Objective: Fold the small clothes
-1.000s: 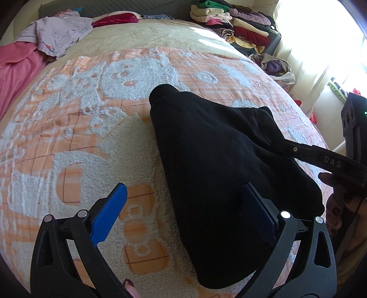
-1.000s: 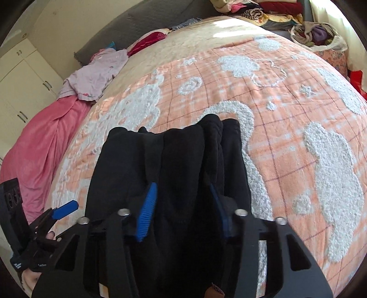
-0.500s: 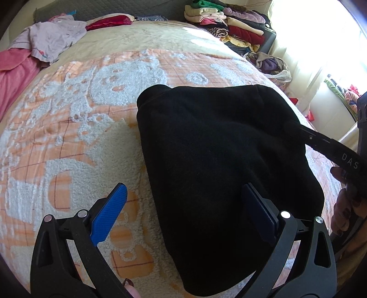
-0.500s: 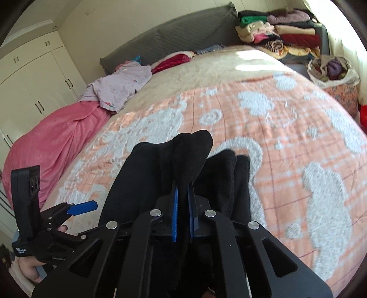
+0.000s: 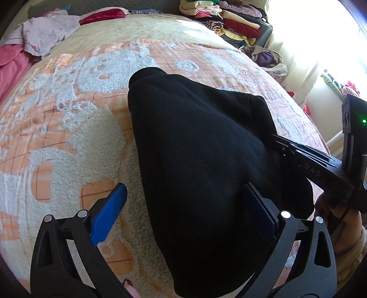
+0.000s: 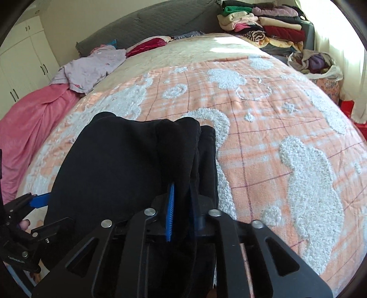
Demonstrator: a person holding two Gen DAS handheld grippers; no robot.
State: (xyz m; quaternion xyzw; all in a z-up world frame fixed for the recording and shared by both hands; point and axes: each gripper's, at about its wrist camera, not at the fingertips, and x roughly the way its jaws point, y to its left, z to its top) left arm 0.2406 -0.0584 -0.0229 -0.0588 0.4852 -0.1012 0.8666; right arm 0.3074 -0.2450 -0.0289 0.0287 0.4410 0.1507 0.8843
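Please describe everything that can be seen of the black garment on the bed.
The black garment is thick, soft, fleece-like cloth, folded into a long bundle on the orange and white blanket. In the right wrist view several layered folds show at its far end. The right gripper has a fold between its opening jaws. The left gripper is open around the near end, not pressing on it.

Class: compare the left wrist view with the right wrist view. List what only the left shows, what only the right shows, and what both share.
Only the left wrist view: the left gripper, wide open, straddling the black garment's near edge.

Only the right wrist view: white wardrobe doors, and a fold of black cloth between the right gripper's opening jaws.

Both: the black garment on the orange-and-white blanket, the lilac garment, the pink blanket and the stack of folded clothes.
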